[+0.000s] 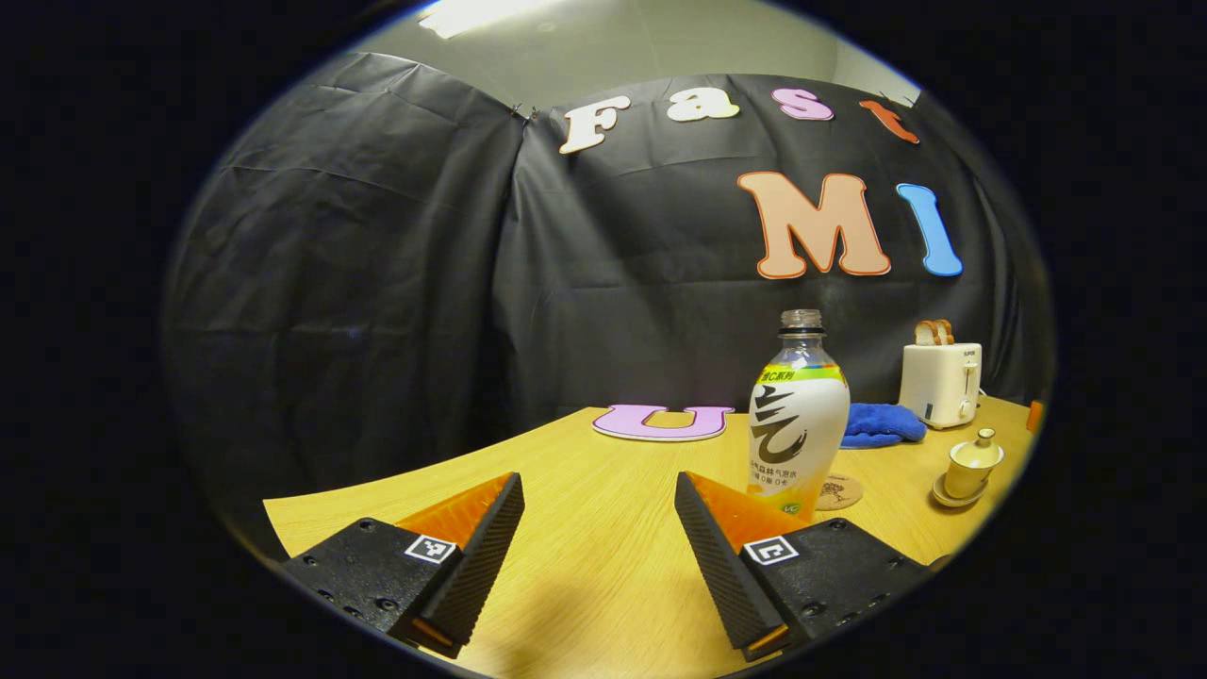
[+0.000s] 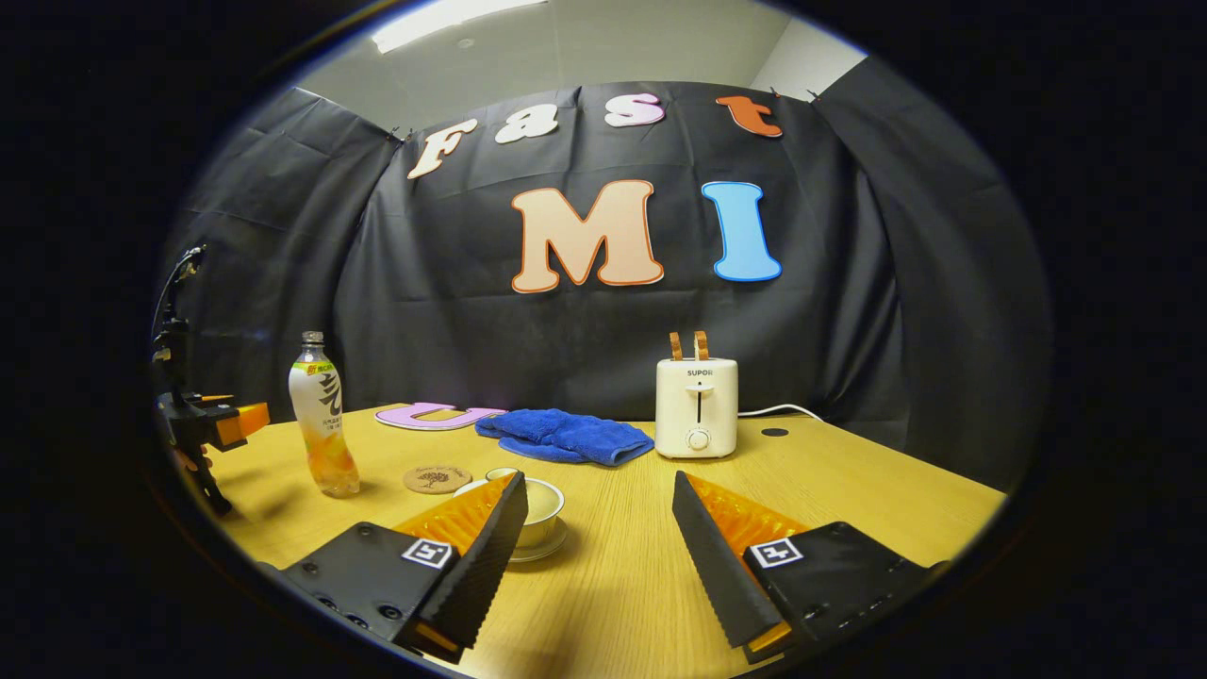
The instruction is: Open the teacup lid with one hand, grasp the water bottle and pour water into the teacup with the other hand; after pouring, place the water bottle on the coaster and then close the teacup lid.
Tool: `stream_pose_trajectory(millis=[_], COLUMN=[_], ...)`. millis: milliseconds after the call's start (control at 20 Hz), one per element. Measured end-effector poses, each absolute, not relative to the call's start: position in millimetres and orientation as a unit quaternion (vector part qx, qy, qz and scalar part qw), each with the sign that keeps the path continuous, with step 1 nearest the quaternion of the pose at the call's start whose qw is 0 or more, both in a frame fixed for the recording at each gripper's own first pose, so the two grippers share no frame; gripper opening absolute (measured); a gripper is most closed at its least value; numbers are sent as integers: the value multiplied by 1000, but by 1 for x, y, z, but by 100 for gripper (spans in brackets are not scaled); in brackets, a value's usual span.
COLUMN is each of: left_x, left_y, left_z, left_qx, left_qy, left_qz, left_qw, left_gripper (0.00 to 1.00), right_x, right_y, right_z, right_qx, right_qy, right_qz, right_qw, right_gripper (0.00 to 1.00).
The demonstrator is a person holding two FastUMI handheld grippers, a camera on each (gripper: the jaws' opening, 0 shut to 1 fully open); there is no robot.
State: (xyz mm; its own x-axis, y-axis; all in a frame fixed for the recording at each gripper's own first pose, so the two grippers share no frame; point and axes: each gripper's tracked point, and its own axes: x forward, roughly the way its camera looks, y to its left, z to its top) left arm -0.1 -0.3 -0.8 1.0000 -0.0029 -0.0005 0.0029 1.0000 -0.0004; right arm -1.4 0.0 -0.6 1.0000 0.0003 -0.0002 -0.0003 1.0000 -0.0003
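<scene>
A clear water bottle [image 1: 799, 415] with a white label and no cap stands upright on the wooden table [image 1: 603, 585], just past my left gripper's right finger. A round cork coaster [image 1: 839, 491] lies right behind it. Farther right is the pale lidded teacup [image 1: 971, 462] on its saucer. My left gripper [image 1: 599, 490] is open and holds nothing. In the right gripper view, my right gripper [image 2: 599, 488] is open, and its left finger partly hides the teacup [image 2: 539, 505]. The coaster [image 2: 437, 478] and bottle [image 2: 323, 415] stand to the left, with the left gripper [image 2: 212, 420] beyond them.
A white toaster [image 2: 698, 405] with two slices of toast stands at the back of the table [image 2: 849, 490]. A crumpled blue cloth [image 2: 566, 436] lies to its left. The same toaster [image 1: 941, 382] and cloth [image 1: 882, 424] show behind the bottle in the left gripper view.
</scene>
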Motion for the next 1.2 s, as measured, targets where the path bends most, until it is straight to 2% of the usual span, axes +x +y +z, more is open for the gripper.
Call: stream_pose_trajectory(millis=[350, 500, 750, 1200], left_x=[0, 0, 0, -1], left_y=[-1, -1, -1, -2], left_z=[-1, -1, 0, 0], left_qx=[0, 0, 0, 0], left_qy=[0, 0, 0, 0], left_qz=[-2, -2, -4, -4], left_qw=[1000, 1000, 1000, 1000], left_gripper=[96, 95, 94, 94], right_x=[-2, -2, 4, 39], right_y=[1, 5, 16, 57], right_z=[0, -1, -1, -7], right_qx=[0, 0, 2, 5], right_qy=[1, 1, 2, 9], right_qz=[6, 16, 44, 119], right_qw=[1000, 1000, 999, 993], right_gripper=[97, 96, 98, 96])
